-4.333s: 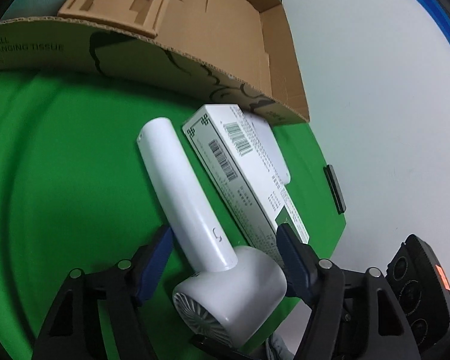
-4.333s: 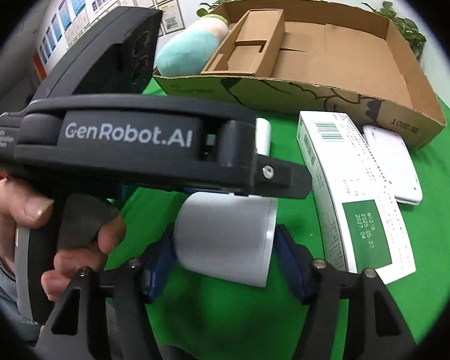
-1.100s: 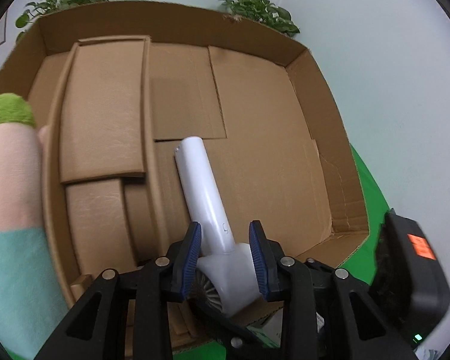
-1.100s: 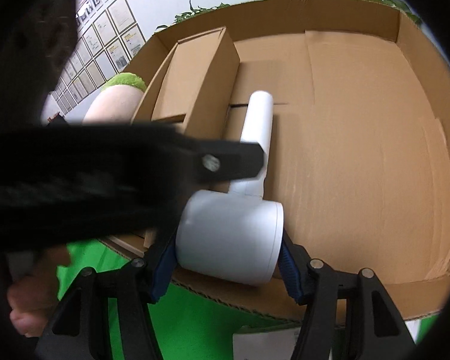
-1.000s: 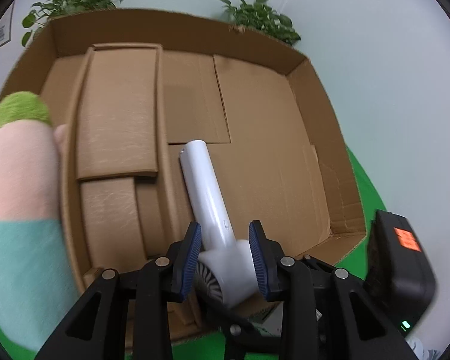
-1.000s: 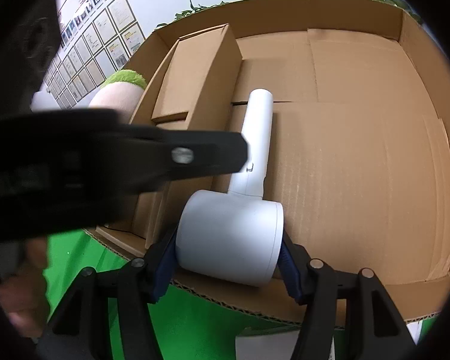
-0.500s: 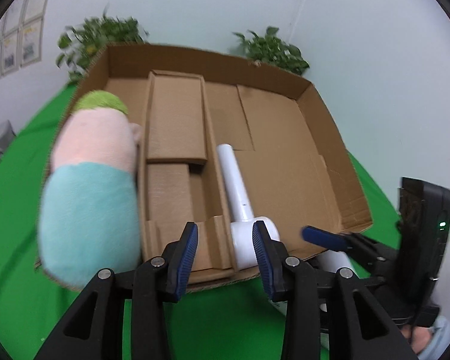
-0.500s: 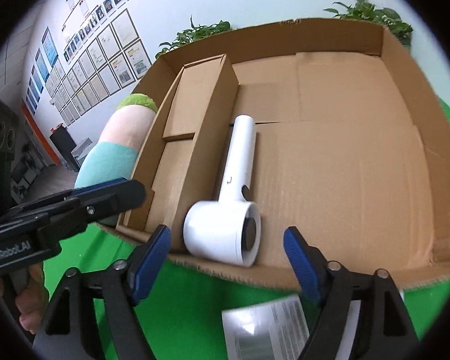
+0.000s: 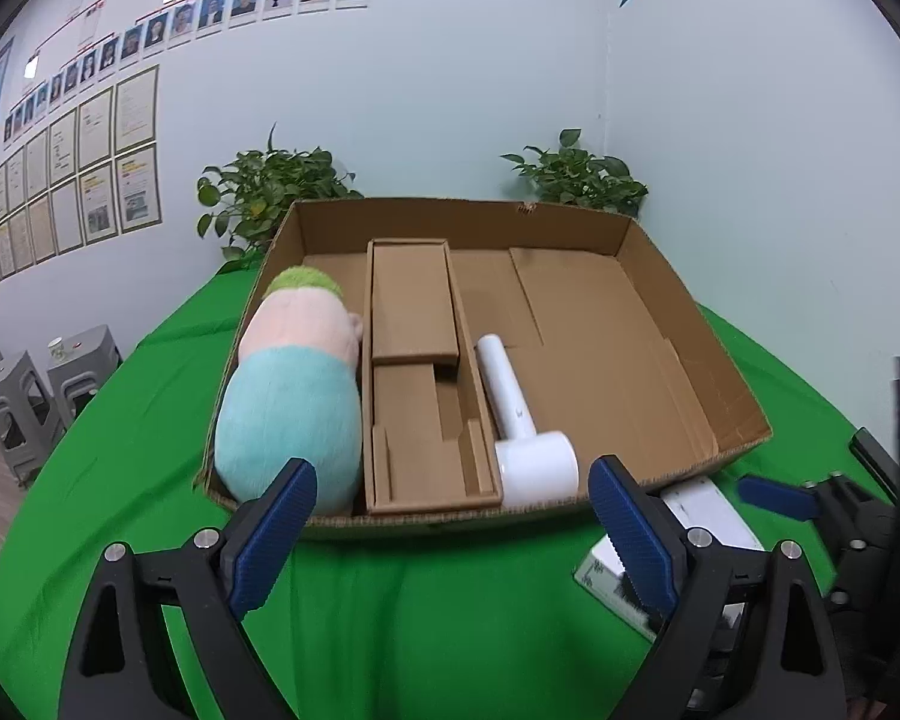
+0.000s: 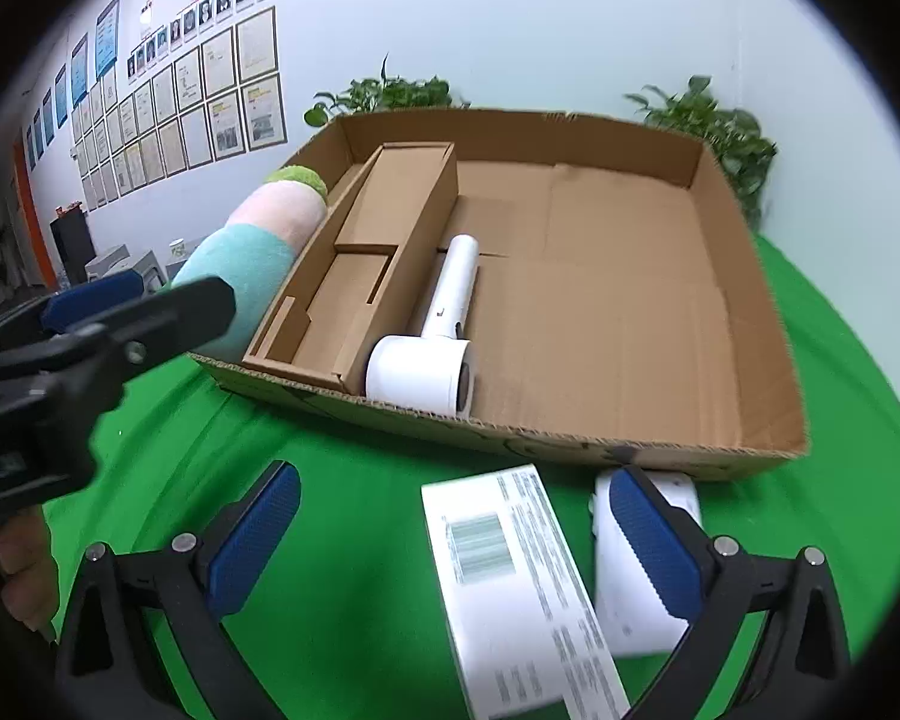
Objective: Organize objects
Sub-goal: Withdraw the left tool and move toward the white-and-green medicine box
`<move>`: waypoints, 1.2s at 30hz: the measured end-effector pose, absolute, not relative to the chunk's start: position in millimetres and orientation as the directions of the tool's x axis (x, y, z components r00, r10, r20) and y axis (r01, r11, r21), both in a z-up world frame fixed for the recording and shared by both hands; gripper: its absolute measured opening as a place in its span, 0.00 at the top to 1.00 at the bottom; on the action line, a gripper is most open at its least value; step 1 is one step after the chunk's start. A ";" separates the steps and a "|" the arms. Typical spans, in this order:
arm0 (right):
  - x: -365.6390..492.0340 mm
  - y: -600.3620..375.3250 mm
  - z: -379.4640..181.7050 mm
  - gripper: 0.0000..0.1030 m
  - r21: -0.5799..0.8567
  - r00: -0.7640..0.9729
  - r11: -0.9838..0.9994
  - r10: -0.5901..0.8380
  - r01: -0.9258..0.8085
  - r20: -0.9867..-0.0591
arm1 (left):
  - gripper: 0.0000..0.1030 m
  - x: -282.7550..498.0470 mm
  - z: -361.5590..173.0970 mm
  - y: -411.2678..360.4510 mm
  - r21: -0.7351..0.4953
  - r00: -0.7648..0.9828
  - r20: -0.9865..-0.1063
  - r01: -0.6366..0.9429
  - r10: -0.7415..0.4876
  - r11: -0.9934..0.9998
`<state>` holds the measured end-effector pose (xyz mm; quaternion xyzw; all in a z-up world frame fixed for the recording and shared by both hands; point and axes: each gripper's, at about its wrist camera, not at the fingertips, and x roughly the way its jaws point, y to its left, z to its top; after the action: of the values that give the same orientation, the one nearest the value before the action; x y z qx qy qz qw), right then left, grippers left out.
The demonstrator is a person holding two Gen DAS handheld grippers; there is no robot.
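Observation:
A white hair dryer (image 9: 525, 441) (image 10: 429, 360) lies inside the open cardboard box (image 9: 726, 384) (image 10: 750, 324), beside a cardboard insert (image 9: 420, 384) (image 10: 366, 264). A plush toy (image 9: 291, 396) (image 10: 252, 252) fills the box's left end. My left gripper (image 9: 450, 534) hangs over the green cloth in front of the box, its jaws opening wide with nothing between them. My right gripper (image 10: 456, 534) is also opening and grips nothing; it hovers above a long white carton (image 10: 522, 594) (image 9: 678, 546), and a flat white device (image 10: 642, 576) lies behind its right finger. The left gripper's finger also shows in the right wrist view (image 10: 102, 300).
The table wears a green cloth (image 9: 390, 606) (image 10: 354, 504). Potted plants (image 9: 276, 192) (image 10: 708, 120) stand behind the box against the pale wall. Grey stools (image 9: 24, 396) are off to the left. A hand (image 10: 24, 564) holds the left gripper's handle.
Both grippers have let go of the hair dryer, spread their jaws wide and drawn back from the box. The dryer now rests in the box.

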<state>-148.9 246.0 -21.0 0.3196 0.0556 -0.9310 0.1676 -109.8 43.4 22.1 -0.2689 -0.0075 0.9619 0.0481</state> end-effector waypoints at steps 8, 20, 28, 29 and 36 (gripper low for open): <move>-135.9 261.7 -14.6 0.00 -0.027 -0.799 -0.958 -0.222 0.285 -0.559 | 0.10 -91.8 19.7 56.0 -0.036 -0.857 -0.507 -0.089 0.095 -0.995; -127.7 272.8 -22.1 0.00 -0.025 -0.790 -0.959 -0.218 0.283 -0.574 | 0.10 -79.4 11.1 71.6 -0.073 -0.843 -0.524 -0.098 0.122 -0.993; -122.2 269.9 -22.9 0.00 -0.012 -0.787 -0.957 -0.232 0.290 -0.571 | 0.10 -79.0 9.5 71.3 -0.081 -0.837 -0.531 -0.101 0.129 -0.992; -121.5 269.7 -22.4 0.00 -0.011 -0.789 -0.957 -0.232 0.290 -0.568 | 0.10 -78.4 9.6 71.8 -0.078 -0.838 -0.530 -0.103 0.129 -0.992; -119.0 267.5 -17.9 0.00 -0.014 -0.799 -0.956 -0.235 0.292 -0.553 | 0.10 -77.1 12.4 69.3 -0.076 -0.845 -0.518 -0.105 0.129 -0.992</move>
<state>-119.0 267.5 -17.9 0.2848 0.0494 -0.9472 0.1390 -77.1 69.3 12.4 -0.2714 -0.0225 0.9603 0.0608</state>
